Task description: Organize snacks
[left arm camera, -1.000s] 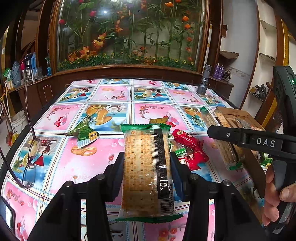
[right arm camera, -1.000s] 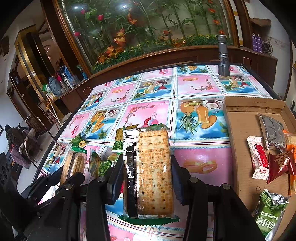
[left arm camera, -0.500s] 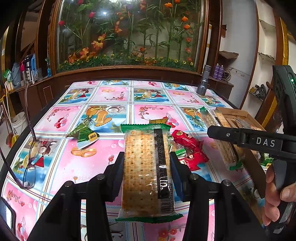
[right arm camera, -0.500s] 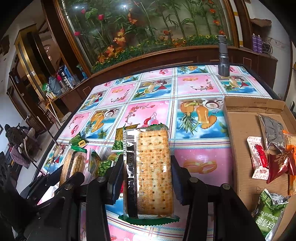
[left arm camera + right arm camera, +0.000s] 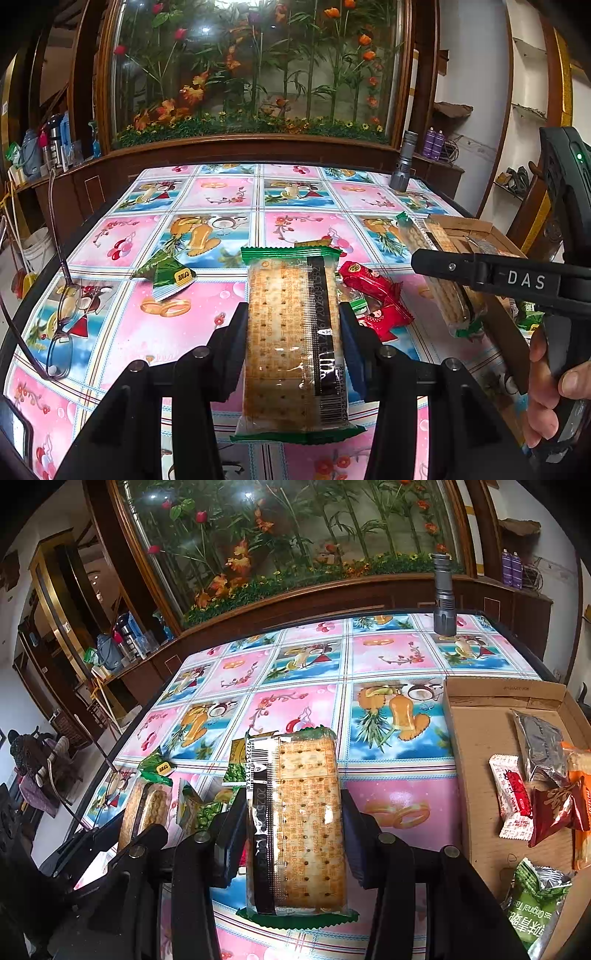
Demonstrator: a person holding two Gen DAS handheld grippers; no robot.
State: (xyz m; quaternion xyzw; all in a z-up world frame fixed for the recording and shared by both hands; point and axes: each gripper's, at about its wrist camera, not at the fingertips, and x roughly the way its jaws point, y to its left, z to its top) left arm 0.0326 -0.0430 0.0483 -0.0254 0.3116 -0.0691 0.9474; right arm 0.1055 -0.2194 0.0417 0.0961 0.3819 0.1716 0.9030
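Left tool (image 5: 293, 334): clamped on a cracker pack (image 5: 291, 343), held lengthwise above the counter (image 5: 207, 192). Right tool (image 5: 293, 821): clamped on a second cracker pack (image 5: 301, 823), likewise aloft, just left of the cardboard box (image 5: 480, 731). Box contents: silver packet (image 5: 541, 746), white-and-red sweet (image 5: 511, 794), dark red pouch (image 5: 557, 808), green bag (image 5: 533, 904). Loose on counter: red wrappers (image 5: 373, 291), green sachet (image 5: 171, 275), spectacles (image 5: 61, 325). Flashlight (image 5: 443, 594) upright at far edge.
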